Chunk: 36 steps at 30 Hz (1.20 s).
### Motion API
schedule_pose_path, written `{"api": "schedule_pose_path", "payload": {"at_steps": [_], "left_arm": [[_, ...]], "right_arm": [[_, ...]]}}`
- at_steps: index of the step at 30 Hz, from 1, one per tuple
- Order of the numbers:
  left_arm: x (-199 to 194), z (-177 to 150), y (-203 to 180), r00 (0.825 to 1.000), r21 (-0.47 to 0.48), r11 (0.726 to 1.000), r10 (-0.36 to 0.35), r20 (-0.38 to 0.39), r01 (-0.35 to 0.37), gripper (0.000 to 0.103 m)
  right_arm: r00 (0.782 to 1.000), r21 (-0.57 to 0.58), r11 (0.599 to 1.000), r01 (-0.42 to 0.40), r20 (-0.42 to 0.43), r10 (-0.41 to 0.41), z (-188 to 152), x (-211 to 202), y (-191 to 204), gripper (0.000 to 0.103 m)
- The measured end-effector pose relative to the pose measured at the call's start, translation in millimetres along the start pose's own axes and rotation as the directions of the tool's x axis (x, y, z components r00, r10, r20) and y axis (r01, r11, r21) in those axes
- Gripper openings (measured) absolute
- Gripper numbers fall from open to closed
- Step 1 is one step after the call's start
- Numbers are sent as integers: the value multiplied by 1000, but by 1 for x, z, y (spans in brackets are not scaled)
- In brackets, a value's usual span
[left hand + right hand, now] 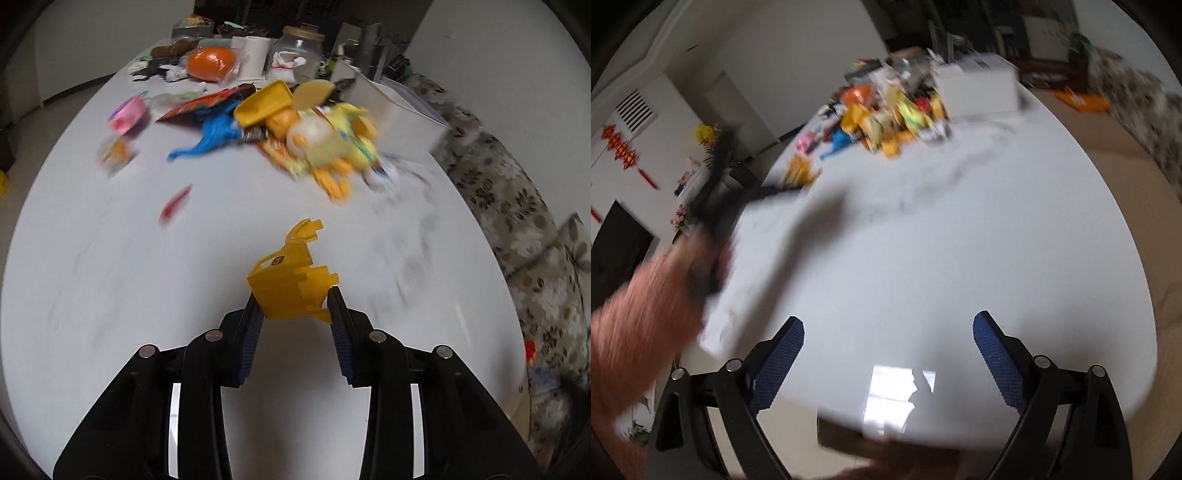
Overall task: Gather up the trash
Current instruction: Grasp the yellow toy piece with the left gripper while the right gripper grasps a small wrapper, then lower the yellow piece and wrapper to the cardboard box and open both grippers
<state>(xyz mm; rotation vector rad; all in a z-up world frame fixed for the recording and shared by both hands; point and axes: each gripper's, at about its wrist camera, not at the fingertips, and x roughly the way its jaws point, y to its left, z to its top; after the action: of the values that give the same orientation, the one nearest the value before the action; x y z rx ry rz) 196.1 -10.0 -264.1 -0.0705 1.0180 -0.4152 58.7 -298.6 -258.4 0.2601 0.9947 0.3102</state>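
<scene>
Left wrist view: the left hand-held gripper clamps a yellow plastic fragment between its pads, above the white surface; a blurred litter heap lies far across it.

Right wrist view: the right hand-held gripper stands wide, holding nothing, above the surface.

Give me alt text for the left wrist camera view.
The left gripper clamps a yellow plastic toy piece between its blue pads above a white table. Farther back lies a blurred heap of colourful toys and wrappers, beside a white box.
</scene>
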Motion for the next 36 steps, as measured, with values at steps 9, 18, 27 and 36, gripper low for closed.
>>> {"api": "schedule_pose_path", "payload": {"at_steps": [9, 18, 27, 36], "left_arm": [[-100, -129, 4, 999, -173, 984, -32, 35, 38, 35], [-130, -188, 29, 999, -300, 953, 45, 19, -37, 35], [-137, -174, 31, 998, -253, 967, -12, 60, 27, 35], [-153, -175, 14, 994, -90, 991, -97, 49, 101, 35]], "right_arm": [[993, -109, 993, 54, 112, -42, 177, 155, 34, 84], [996, -69, 994, 88, -1, -88, 242, 240, 32, 6], [996, -81, 994, -73, 49, 77, 226, 145, 56, 5], [964, -146, 957, -251, 50, 261, 154, 14, 92, 5]]}}
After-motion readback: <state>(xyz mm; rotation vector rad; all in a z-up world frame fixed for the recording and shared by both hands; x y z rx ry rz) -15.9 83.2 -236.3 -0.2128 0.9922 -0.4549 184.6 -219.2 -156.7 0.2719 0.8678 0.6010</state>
